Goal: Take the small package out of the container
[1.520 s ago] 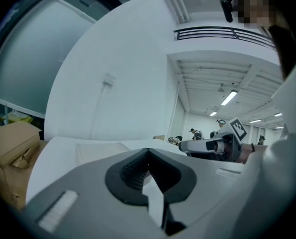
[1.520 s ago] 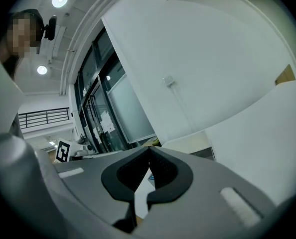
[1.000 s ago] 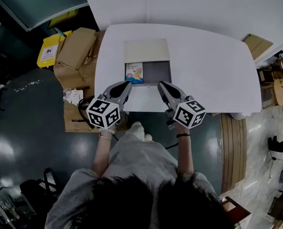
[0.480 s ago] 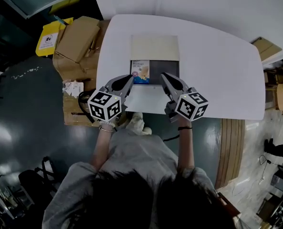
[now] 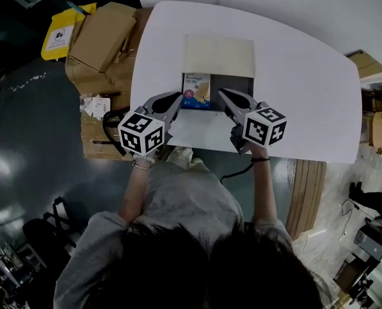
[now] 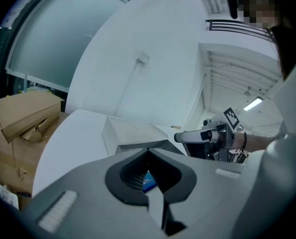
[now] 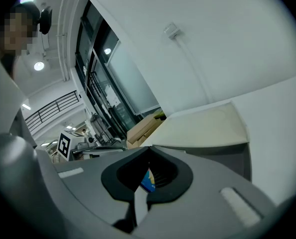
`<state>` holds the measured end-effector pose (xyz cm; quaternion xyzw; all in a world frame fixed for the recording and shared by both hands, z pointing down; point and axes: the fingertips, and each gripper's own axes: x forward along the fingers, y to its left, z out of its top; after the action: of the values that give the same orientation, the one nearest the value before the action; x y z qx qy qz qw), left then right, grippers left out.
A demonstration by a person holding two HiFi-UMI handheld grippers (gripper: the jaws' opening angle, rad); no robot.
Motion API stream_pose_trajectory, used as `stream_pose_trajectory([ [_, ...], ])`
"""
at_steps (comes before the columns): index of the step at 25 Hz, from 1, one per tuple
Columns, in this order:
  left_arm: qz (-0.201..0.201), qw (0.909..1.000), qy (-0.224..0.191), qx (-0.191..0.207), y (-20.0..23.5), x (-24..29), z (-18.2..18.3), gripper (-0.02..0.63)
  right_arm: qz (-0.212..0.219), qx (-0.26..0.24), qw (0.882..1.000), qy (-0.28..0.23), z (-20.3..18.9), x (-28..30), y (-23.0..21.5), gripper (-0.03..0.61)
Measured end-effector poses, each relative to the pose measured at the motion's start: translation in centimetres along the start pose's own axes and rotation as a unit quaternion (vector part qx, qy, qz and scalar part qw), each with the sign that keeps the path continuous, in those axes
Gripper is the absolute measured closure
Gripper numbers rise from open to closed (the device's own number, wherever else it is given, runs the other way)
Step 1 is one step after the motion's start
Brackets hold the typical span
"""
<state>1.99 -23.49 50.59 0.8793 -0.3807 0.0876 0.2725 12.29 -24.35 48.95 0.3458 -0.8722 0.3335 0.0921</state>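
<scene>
- The left gripper point(image 5: 177, 97) and the right gripper point(image 5: 222, 93) hover side by side at the near edge of the container point(image 5: 236, 82), in the middle of the head view. Each has its jaws pressed together with nothing between them.
- I judge the step in hand to be the approach: the grasp has not begun.
- Through the gap behind each pair of closed jaws, a blue corner of the small package point(image 5: 197, 89) shows just ahead, so both grippers are aimed at it.
- The package lies flat in the left part of the container, against its left wall, nearer the left gripper.
- The next move probably calls for one gripper to spread its jaws, dip over the near rim, and close on an edge of the package. The other could steady the container.
- The package lies flat, so a pinch may need a raised edge. The left wall beside it leaves little room for a jaw on that side.
- The cream lid point(image 5: 218, 55) is folded back on the far side, clear of the reach.
- The white table point(image 5: 307, 95) is otherwise bare around the container.
- Beyond the table's left edge, in the upper left of the head view, cardboard boxes point(image 5: 101, 37) are stacked on the floor, well apart from the work.
</scene>
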Motion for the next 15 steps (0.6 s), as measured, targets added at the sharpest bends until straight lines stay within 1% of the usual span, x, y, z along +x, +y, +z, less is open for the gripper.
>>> stream_pose_trajectory([
  [2, -0.003, 1.0, 0.005, -0.002, 0.3, 0.2, -0.3, 0.623, 0.002, 0.0, 1.0, 0.004, 0.1, 0.6, -0.1, 0.566],
  [6, -0.009, 0.9999, 0.012, -0.002, 0.6, 0.5, -0.5, 0.623, -0.015, 0.018, 1.0, 0.016, 0.4, 1.4, -1.3, 0.566],
  [9, -0.006, 0.9998, 0.017, -0.005, 1.1, 0.6, -0.7, 0.623, -0.018, 0.025, 0.999, 0.033, 0.3, 2.1, -1.9, 0.565],
  [15, 0.001, 0.9997, 0.023, -0.002, 1.8, 1.3, -0.7, 0.623, -0.008, 0.084, 0.993, 0.083, -0.5, 3.3, -3.4, 0.565],
])
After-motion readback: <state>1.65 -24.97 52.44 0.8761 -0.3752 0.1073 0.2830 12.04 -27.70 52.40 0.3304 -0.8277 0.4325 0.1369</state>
